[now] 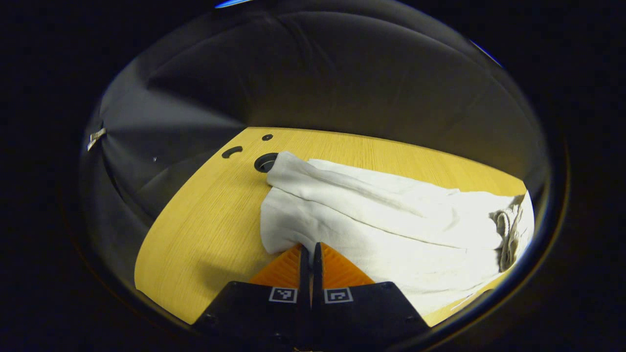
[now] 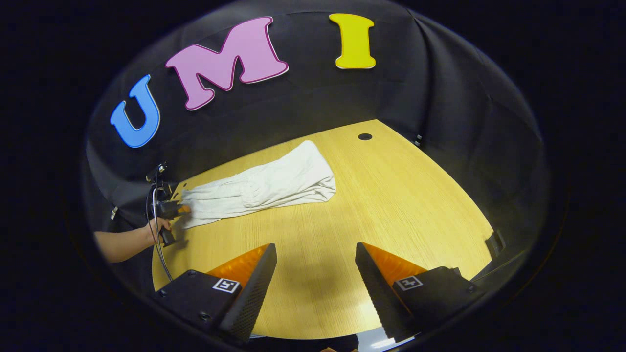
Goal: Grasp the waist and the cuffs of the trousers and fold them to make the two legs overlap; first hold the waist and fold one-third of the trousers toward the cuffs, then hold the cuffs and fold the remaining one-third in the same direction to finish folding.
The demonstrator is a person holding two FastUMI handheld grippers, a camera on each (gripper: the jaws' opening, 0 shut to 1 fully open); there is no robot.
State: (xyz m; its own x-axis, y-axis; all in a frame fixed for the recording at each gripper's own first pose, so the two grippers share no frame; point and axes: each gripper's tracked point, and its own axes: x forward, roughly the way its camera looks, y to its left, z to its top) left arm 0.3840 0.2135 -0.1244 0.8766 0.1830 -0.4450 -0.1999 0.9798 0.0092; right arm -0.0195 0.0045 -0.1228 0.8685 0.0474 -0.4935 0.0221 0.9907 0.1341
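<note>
**Left jaws at the near edge of the trousers, right jaws far off**

Lying flat on the table (image 2: 342,254): white trousers (image 2: 264,188), long axis running from the folded end, near the middle of the table, toward the far left edge as seen in the right gripper view. Legs seem already laid one over the other — a judgement only.

Left gripper (image 1: 311,249): jaws pressed together, tips touching the near edge of the trousers (image 1: 371,220); whether cloth is pinched between them, cannot tell. Seen also in the right gripper view, at the far left end of the cloth (image 2: 180,210), held by a hand (image 2: 159,226).

Right gripper (image 2: 315,274): jaws spread wide, nothing between, well apart from the cloth — pointing toward the bare table before the folded end.

Nearer by far: the left gripper. For the next grasp, probably needed: bringing the right jaws forward and left, toward the edge of the cloth.
</note>
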